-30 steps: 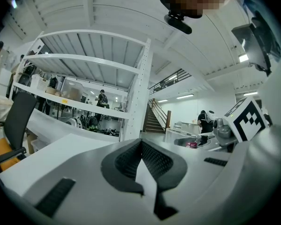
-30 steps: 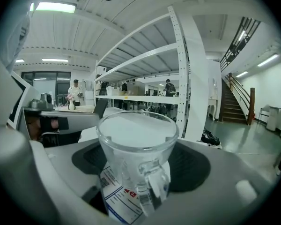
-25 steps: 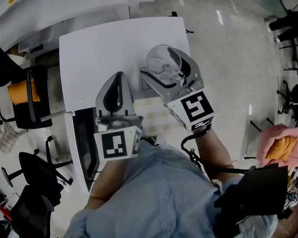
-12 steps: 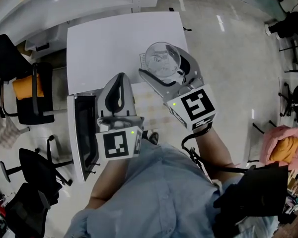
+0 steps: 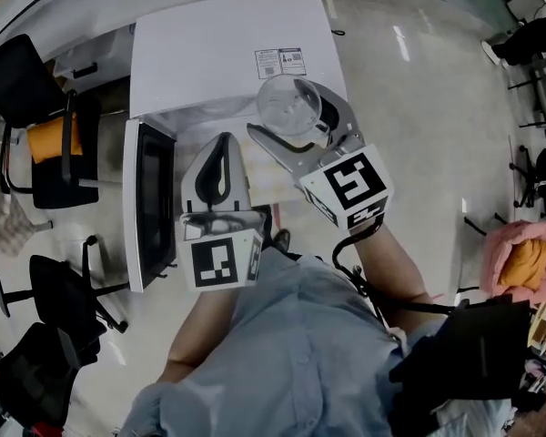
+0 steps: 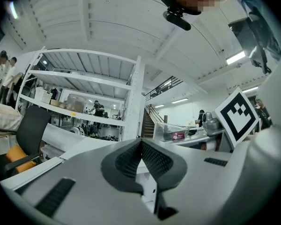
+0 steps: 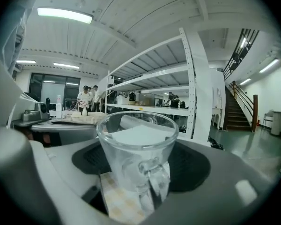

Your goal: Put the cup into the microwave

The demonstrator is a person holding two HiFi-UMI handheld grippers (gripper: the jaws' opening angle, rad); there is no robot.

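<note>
A clear glass cup [image 5: 289, 106] with a handle is held upright in my right gripper [image 5: 296, 116], whose jaws are shut on its sides. In the right gripper view the cup [image 7: 138, 149] fills the middle between the dark pads. The white microwave [image 5: 209, 53] lies ahead, seen from above, and its dark-glass door [image 5: 153, 203] swings open to the left. The cup hangs at the front edge of the microwave's top. My left gripper [image 5: 220, 144] is beside it on the left, level, shut and empty; its pads [image 6: 131, 161] meet.
A checked cloth [image 5: 275, 185] lies below the two grippers in front of the microwave. A printed label [image 5: 280, 62] sits on the microwave's top. Office chairs [image 5: 50, 144] stand to the left, and a pink bundle [image 5: 519, 262] is on the floor at the right.
Against the microwave, both grippers have drawn back toward the person with the cup still held. The label on the top has come out from behind the cup, and more of the open door shows.
</note>
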